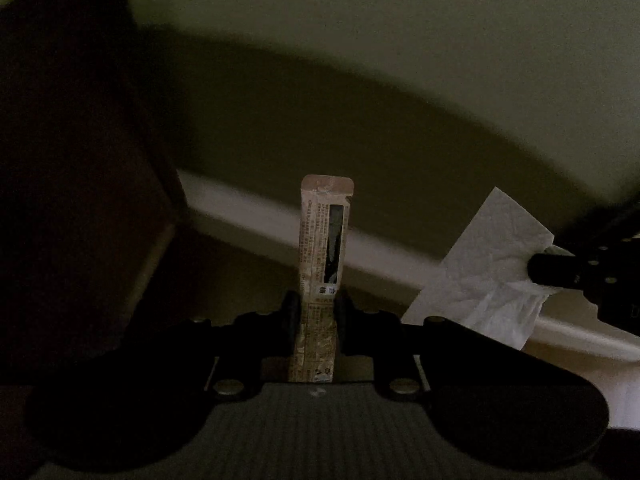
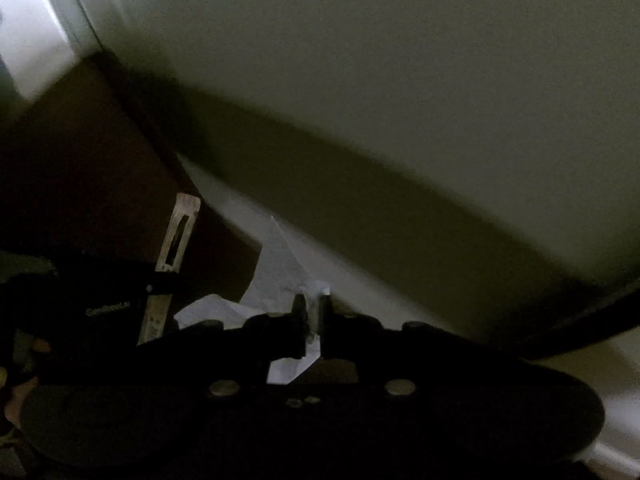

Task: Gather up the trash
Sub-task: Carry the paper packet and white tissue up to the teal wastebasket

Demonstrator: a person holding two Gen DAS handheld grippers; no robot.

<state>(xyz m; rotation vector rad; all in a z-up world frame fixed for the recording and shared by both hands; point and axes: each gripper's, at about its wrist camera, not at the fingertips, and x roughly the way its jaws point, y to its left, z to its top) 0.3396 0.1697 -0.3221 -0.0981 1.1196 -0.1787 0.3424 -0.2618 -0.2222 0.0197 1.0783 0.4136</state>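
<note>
My left gripper [image 1: 316, 304] is shut on a long tan printed stick wrapper [image 1: 322, 240], which stands up between its fingers. The wrapper also shows in the right wrist view [image 2: 178, 232], held by the left gripper [image 2: 160, 280] at the left. My right gripper [image 2: 314, 308] is shut on a crumpled white tissue [image 2: 288, 368]. In the left wrist view the tissue [image 1: 488, 264] hangs from the right gripper [image 1: 540, 268] at the right edge. Both grippers are raised close together, near a pale wall. The scene is dim.
A dark brown cabinet or box [image 1: 80, 180] fills the left side; it also shows in the right wrist view [image 2: 100, 160]. A pale wall [image 1: 400, 40] with a white baseboard [image 1: 240, 216] lies ahead.
</note>
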